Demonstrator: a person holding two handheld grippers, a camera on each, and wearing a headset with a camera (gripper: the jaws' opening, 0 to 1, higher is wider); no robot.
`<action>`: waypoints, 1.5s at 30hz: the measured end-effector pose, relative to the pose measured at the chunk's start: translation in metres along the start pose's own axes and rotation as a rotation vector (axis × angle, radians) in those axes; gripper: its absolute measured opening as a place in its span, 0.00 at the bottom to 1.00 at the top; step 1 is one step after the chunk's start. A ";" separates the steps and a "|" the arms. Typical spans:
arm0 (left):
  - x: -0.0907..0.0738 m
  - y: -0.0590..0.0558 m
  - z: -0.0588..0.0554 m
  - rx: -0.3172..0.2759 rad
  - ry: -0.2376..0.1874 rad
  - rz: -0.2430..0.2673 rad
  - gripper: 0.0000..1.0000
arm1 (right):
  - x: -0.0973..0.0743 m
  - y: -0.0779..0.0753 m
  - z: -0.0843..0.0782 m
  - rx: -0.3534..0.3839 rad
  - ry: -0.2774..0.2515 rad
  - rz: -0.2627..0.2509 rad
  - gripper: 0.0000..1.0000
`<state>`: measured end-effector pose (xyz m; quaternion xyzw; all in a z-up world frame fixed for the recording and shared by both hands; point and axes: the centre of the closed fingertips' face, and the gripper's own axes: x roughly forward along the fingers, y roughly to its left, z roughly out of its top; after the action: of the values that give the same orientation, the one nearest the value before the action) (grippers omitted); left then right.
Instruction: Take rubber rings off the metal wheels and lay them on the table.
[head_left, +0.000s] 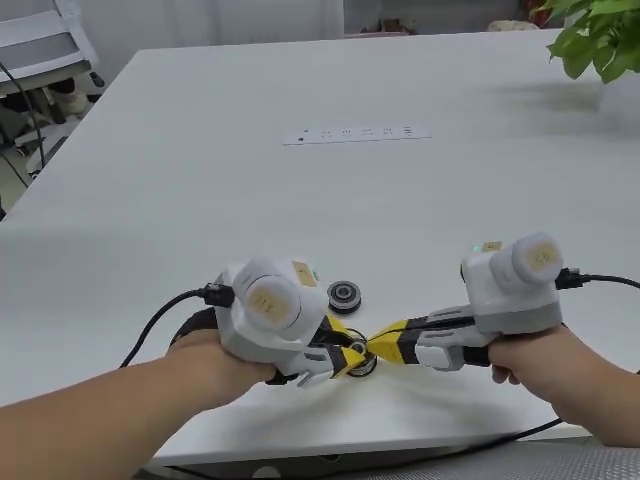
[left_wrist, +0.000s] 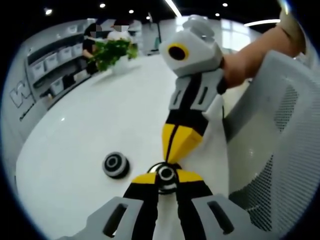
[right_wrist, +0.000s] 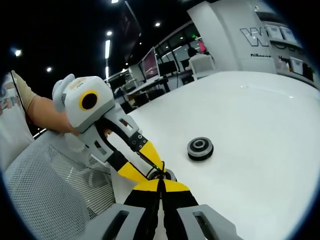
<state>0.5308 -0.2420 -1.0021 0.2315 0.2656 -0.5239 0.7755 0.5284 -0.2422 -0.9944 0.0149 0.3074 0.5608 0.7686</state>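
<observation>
Two grippers, two metal wheels, one white table (head_left: 200, 180).

For the left gripper (left_wrist: 167, 178): clamped on the first wheel (left_wrist: 166, 173), one yellow-tipped jaw on either side of it, near the table's front edge. Hard to tell whether resting on the tabletop or lifted just clear of it.

For the right gripper (right_wrist: 160, 186): aimed straight at the left one, jaws drawn together with barely a slit between them, tips touching the rim of that same held wheel. Cannot tell whether pinching anything there. Meets the other gripper nose to nose in the head view. Two hands behind them, a left hand (head_left: 215, 368) and a right hand (head_left: 545, 358), each wrapped round its own handle.

Just beyond the meeting tips, the second wheel (head_left: 345, 294): lies flat on the table, alone, touching neither gripper. Wears a black rubber ring (right_wrist: 200, 156) around a grey centre. On the held wheel, too much hidden by the jaws to judge the ring.

Two black cables, one per gripper: a left cable (head_left: 160, 322) curving down toward the near edge, a right cable (head_left: 600, 281) running off to the side.

Farther off, well apart from the work: one socket strip (head_left: 357, 132) set into the middle of the table and one green plant (head_left: 598, 35) at the far right corner. One mesh chair back (right_wrist: 55, 195) close by in both gripper views.
</observation>
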 end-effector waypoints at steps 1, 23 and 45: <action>0.000 0.000 0.000 0.001 0.000 0.000 0.13 | 0.000 0.000 0.001 0.001 -0.003 0.001 0.00; -0.026 -0.006 0.020 -0.004 -0.065 -0.032 0.22 | -0.003 0.002 0.010 0.007 -0.016 0.005 0.00; -0.084 0.001 0.018 -0.041 -0.134 -0.003 0.52 | 0.006 0.017 0.031 -0.072 0.039 0.040 0.00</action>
<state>0.5087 -0.1955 -0.9330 0.1795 0.2242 -0.5337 0.7954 0.5300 -0.2209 -0.9661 -0.0177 0.3017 0.5869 0.7512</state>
